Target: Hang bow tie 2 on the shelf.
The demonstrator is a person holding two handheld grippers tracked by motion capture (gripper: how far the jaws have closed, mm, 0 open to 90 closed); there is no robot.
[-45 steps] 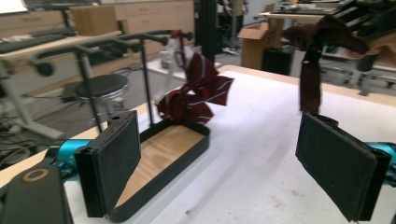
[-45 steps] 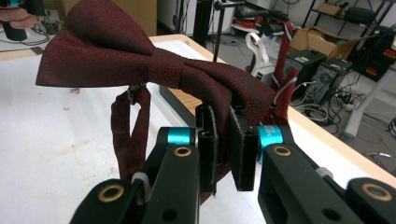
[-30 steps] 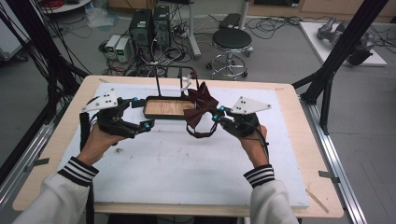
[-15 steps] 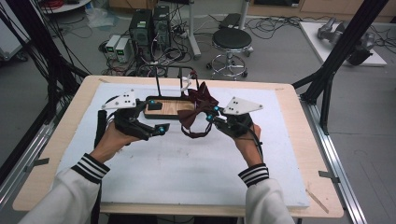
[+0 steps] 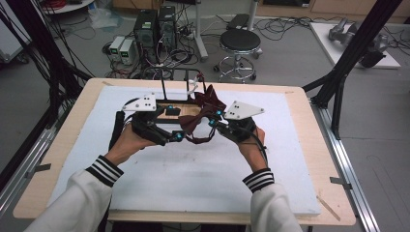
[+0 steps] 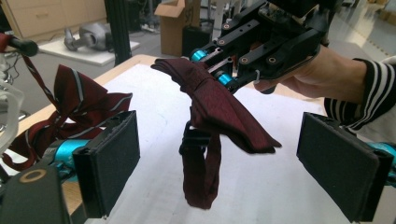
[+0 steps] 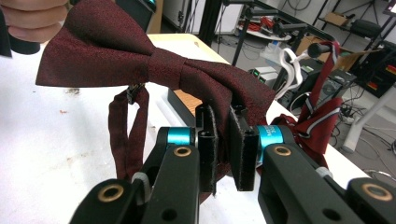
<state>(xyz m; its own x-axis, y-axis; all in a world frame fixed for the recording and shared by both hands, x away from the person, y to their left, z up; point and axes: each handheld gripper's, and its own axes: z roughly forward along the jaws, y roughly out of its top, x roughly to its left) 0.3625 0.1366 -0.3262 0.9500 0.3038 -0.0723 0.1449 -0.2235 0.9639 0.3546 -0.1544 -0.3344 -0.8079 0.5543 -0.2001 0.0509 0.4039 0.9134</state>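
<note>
Above the white foam mat (image 5: 193, 179), near its far middle: a dark red bow tie (image 5: 196, 123) held up off the surface, its neck strap (image 6: 201, 175) hanging in a loop below the knot. Right gripper (image 7: 223, 148) clenched on one wing of the bow tie, jaws pressed onto the fabric from both sides, the rest of the bow spreading up and to the left in the right gripper view. Left gripper (image 6: 217, 161) released, jaws spread wide with the free wing and the strap hanging between them, neither pad touching the cloth. Both grippers side by side in the high view, left (image 5: 164, 133) and right (image 5: 220, 121), each in a hand with a striped cuff (image 5: 104, 170). Just beyond the bow tie, a black wire stand (image 5: 176, 89) with a striped dark red tie (image 6: 77, 105) draped from it. Under the stand, a wooden tray (image 5: 169, 107) at the far edge of the mat. Beyond the table, a round stool (image 5: 240, 41) on the floor.
</note>
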